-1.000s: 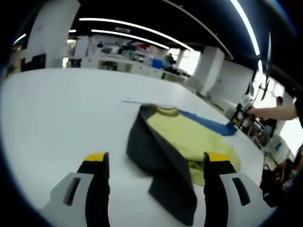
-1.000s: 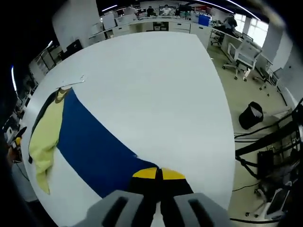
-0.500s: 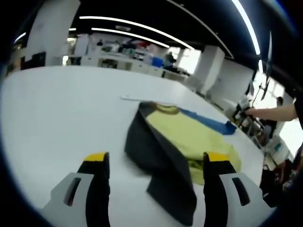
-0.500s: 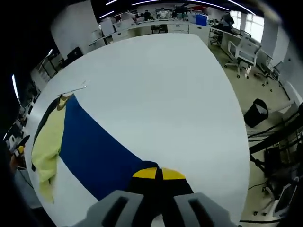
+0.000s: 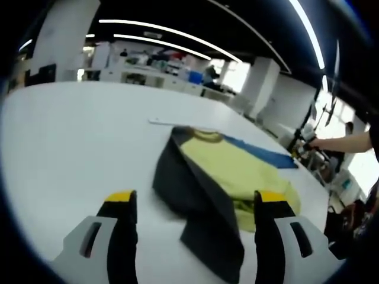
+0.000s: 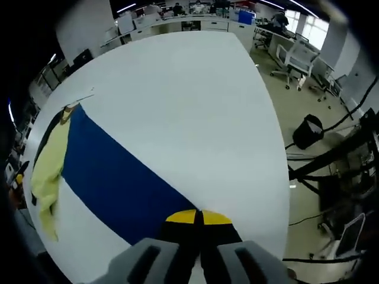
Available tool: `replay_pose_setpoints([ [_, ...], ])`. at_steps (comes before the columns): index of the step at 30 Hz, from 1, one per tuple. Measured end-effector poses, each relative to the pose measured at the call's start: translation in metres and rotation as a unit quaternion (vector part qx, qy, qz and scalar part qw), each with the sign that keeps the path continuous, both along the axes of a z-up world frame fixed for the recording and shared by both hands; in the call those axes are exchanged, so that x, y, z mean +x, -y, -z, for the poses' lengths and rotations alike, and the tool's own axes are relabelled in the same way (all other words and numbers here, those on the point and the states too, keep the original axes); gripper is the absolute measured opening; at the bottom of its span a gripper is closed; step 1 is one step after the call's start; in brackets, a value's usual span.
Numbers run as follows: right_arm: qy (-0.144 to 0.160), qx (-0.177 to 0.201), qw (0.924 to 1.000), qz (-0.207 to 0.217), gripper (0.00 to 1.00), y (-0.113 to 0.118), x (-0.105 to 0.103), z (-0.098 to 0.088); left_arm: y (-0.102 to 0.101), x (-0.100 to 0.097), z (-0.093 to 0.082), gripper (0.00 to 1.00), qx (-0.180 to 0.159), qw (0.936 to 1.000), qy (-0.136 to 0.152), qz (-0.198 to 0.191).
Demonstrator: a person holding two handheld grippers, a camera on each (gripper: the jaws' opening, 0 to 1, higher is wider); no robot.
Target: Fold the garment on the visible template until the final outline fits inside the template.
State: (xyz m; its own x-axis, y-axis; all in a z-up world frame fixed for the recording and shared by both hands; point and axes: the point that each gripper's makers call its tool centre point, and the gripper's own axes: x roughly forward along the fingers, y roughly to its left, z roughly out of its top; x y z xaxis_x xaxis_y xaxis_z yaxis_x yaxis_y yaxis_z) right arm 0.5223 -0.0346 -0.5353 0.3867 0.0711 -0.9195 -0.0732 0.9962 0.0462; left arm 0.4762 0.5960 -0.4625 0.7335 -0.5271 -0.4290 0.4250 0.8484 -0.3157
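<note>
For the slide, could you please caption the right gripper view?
Right gripper, jaws shut on the garment's blue panel, stretches it across the white table.

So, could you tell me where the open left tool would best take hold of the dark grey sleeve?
Probably its free end, lying flat on the table between the left tool's open jaws. Come straight ahead and low, so one jaw slips under the loose edge.
</note>
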Motion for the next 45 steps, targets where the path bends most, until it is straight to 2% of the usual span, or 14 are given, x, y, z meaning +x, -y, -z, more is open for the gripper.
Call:
replay_pose_setpoints([
  [9,-0.009,-0.003,0.9999,-0.007,0.00,-0.002,-0.006,0.006,0.003,0.000,0.000,0.77,-0.003,1.0000,0.000,0.002],
  [15,-0.007,-0.007,0.9999,-0.014,0.00,-0.001,-0.005,0.007,-0.002,-0.001,0.001,0.77,-0.002,1.0000,-0.001,-0.003],
  [17,0.003,-0.009,0.9996,-0.025,0.00,-0.001,-0.004,0.006,-0.003,-0.002,0.001,0.77,-0.002,1.0000,-0.001,-0.003],
  [18,0.011,-0.013,0.9992,-0.035,0.05,-0.002,-0.003,0.006,-0.003,-0.002,0.002,0.77,-0.002,1.0000,-0.002,-0.004],
  [20,0.029,-0.020,0.9983,-0.046,0.21,-0.001,0.000,0.005,-0.003,-0.002,0.002,0.77,-0.002,1.0000,-0.001,-0.004],
  [22,0.045,-0.013,0.9977,-0.049,0.34,-0.004,0.002,0.004,-0.003,-0.002,0.002,0.77,-0.004,1.0000,-0.001,-0.005],
  [23,0.065,-0.013,0.9957,-0.064,0.40,-0.006,0.007,0.003,-0.003,-0.002,0.002,0.77,-0.004,1.0000,-0.001,-0.005],
  [24,0.069,-0.015,0.9954,-0.065,0.45,-0.007,0.005,0.002,-0.003,-0.002,0.002,0.77,-0.005,1.0000,-0.001,-0.005],
  [27,0.075,-0.004,0.9948,-0.068,0.53,-0.014,0.002,0.000,-0.002,-0.003,0.001,0.77,-0.006,1.0000,0.000,-0.004],
  [29,0.105,-0.007,0.9910,-0.082,0.67,-0.018,0.007,-0.004,-0.002,-0.002,0.000,0.77,-0.006,1.0000,0.001,-0.003],
  [32,0.130,0.028,0.9882,-0.076,0.80,-0.028,0.009,-0.011,-0.002,-0.002,-0.002,0.78,-0.008,1.0000,0.002,-0.004],
  [34,0.149,0.026,0.9852,-0.080,0.87,-0.030,0.011,-0.016,-0.003,-0.002,-0.003,0.78,-0.008,1.0000,0.003,-0.004],
  [38,0.167,0.038,0.9808,-0.092,0.96,-0.040,0.010,-0.023,-0.004,-0.004,-0.005,0.78,-0.009,0.9999,0.005,-0.003],
  [45,0.191,0.059,0.9747,-0.100,0.99,-0.058,0.006,-0.035,-0.005,-0.004,-0.010,0.78,-0.009,0.9999,0.011,0.000],
])
